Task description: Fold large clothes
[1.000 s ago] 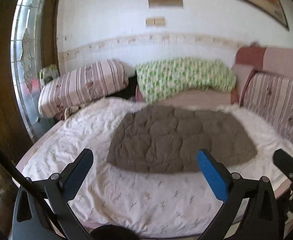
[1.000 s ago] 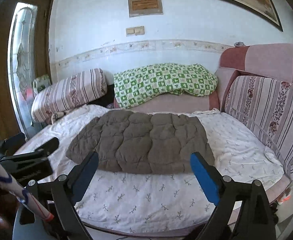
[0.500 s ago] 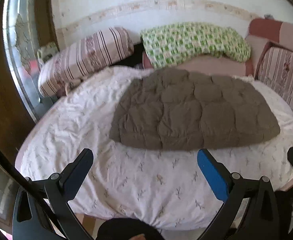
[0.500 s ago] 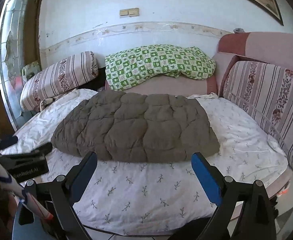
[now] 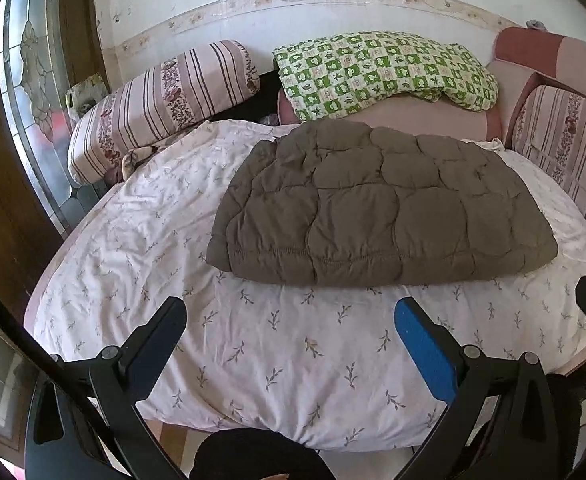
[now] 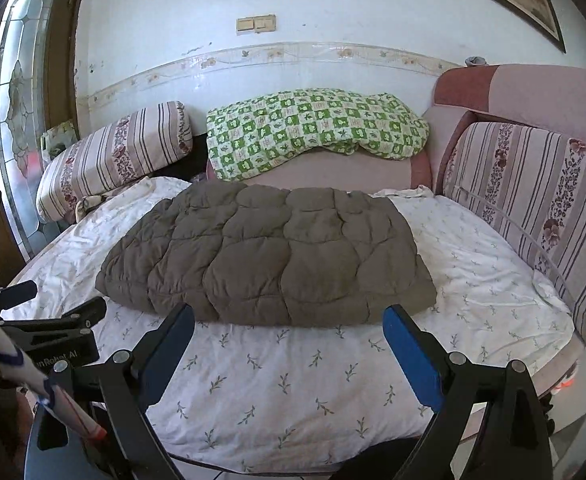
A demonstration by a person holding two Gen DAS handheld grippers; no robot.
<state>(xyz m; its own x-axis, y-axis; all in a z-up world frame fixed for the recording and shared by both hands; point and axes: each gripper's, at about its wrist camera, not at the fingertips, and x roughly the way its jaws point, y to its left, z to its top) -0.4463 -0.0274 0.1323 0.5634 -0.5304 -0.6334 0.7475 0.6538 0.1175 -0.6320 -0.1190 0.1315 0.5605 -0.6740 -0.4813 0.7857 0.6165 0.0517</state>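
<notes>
While we are holding both tools above the near edge of the bed, the brown quilted garment is lying flat across the middle of the white leaf-print sheet, its gathered hem facing us. Our left gripper is hanging over bare sheet with its fingers spread wide and holding nothing; its blue pad is showing on the right finger. Our right gripper is likewise standing with fingers far apart and empty, their tips sitting just in front of the garment's near edge as that camera sees it, though we cannot tell whether they are touching the cloth. In the right wrist view we are seeing the left gripper's black frame off to the left, and a white pole with red and blue marks is crossing the lower left corner. Nothing is lying between the fingers and the garment. Behind it, a green checked blanket is draped over a pink sofa back, a striped bolster is resting at the far left beside a stained-glass door panel, and a striped cushion is leaning along the right side.
</notes>
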